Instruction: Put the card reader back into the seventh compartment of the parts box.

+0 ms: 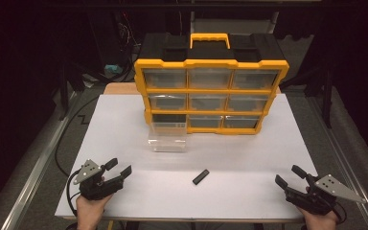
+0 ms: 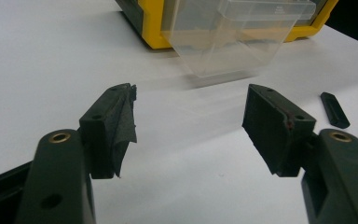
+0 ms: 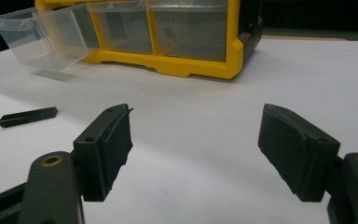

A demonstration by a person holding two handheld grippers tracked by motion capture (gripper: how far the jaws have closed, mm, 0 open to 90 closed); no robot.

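With both hand-held grippers (left (image 1: 119,168), right (image 1: 287,176)) spread apart and empty, bring 1 down squarely over the black stick (image 1: 201,177) lying mid-tabletop (image 1: 124,139), near the pulled-out drawer (image 1: 167,139).

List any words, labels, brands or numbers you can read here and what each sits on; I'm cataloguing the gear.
None can be read.
Yellow organizer: no brand or label visible on its frame or handle.
Pulled-out clear drawer: faint marks along its rim, too blurred to read.
Small black stick: no legible marking.
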